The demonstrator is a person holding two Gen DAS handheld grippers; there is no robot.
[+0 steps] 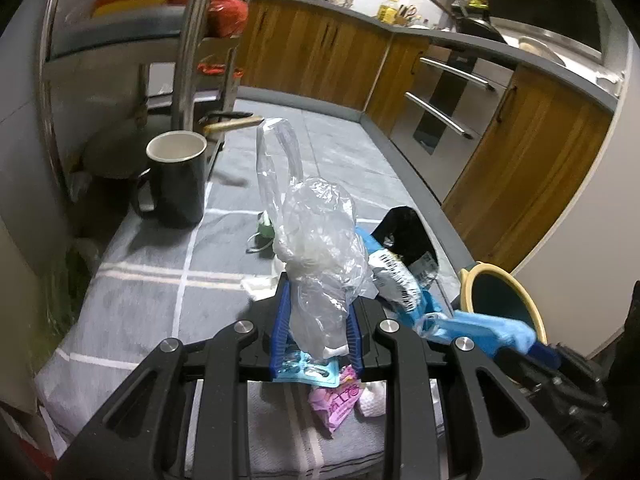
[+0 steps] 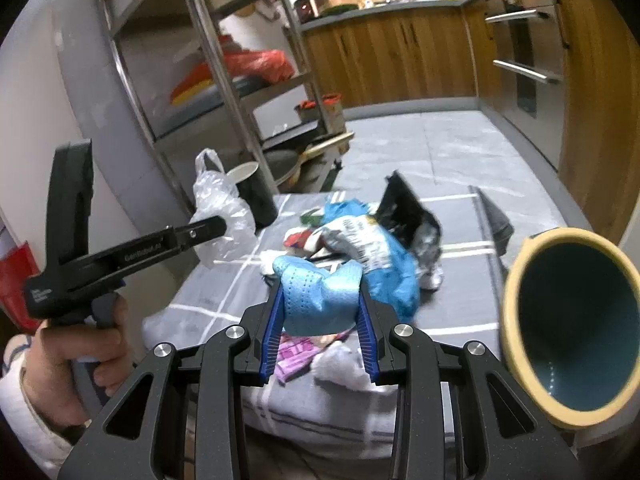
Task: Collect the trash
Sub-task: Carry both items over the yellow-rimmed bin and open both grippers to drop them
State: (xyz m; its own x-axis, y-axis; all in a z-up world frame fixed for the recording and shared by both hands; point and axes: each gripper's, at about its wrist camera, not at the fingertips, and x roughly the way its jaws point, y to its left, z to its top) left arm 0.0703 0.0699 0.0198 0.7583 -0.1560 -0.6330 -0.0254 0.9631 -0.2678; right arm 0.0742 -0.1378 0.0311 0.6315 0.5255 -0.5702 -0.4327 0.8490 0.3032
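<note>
Right gripper (image 2: 320, 312) pinched a blue cloth (image 2: 320, 300) above the grey table (image 2: 460, 320). Left gripper (image 1: 316, 320) squeezed a clear plastic bag (image 1: 320, 240). Trash pile (image 2: 372, 248) lay between a black mug (image 1: 176, 180), looking empty, and a yellow cup (image 2: 568, 328), also empty.

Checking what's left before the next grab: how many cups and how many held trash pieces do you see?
Cups: 2, black mug, teal cup
Held trash: 2, clear bag in left gripper, blue mask in right gripper
Total: 4
</note>
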